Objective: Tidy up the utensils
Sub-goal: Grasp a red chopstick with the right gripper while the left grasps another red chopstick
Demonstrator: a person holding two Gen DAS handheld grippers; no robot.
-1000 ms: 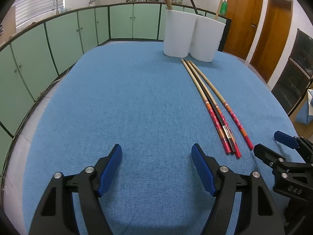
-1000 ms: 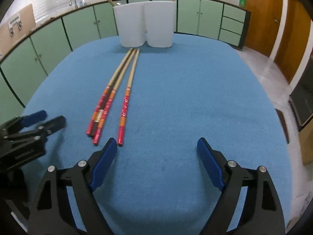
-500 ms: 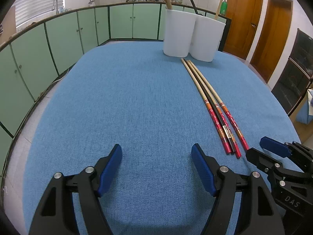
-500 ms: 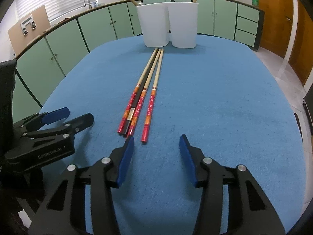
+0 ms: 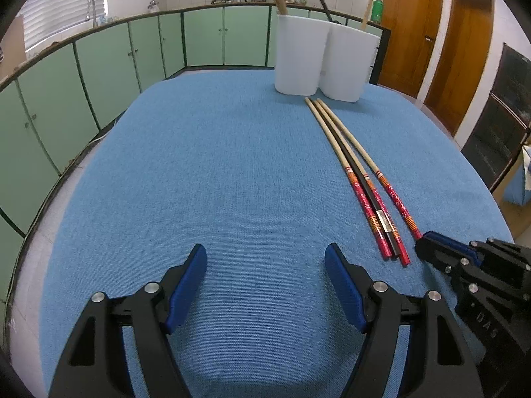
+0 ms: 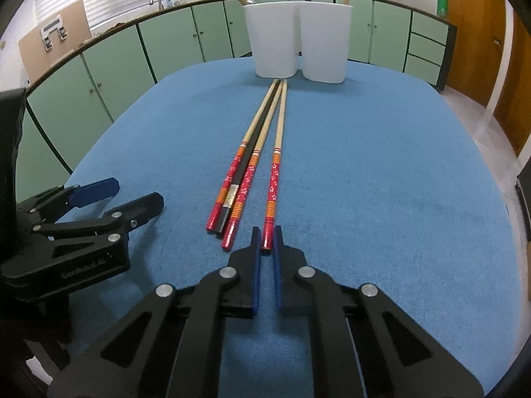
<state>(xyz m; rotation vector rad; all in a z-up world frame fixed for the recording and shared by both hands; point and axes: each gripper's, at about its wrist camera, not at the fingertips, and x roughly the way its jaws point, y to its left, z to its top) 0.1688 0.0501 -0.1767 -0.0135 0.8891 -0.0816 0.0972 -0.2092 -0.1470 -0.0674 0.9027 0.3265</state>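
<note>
Several long chopsticks with red patterned ends lie on the blue table (image 5: 205,165), pointing at two white holders (image 6: 273,39) (image 6: 327,39). My right gripper (image 6: 266,233) is closing down on the red end of the rightmost chopstick (image 6: 278,152), and its pads press on it. Three other chopsticks (image 6: 247,172), one of them black, lie bunched just to its left. My left gripper (image 5: 265,255) hovers open over bare cloth, left of the chopsticks (image 5: 353,172), with nothing between its fingers. It also shows as the left gripper (image 6: 132,192) in the right wrist view.
The white holders (image 5: 300,56) stand at the far edge with several utensil handles sticking out. Green cabinets curve round the left and back, and wooden doors stand at the right. Open blue cloth lies on both sides of the chopsticks.
My right gripper slid left to the end of the rightmost chopstick and its jaws went from wide open to shut around it. That chopstick shifted closer to the others. The left gripper kept still.
</note>
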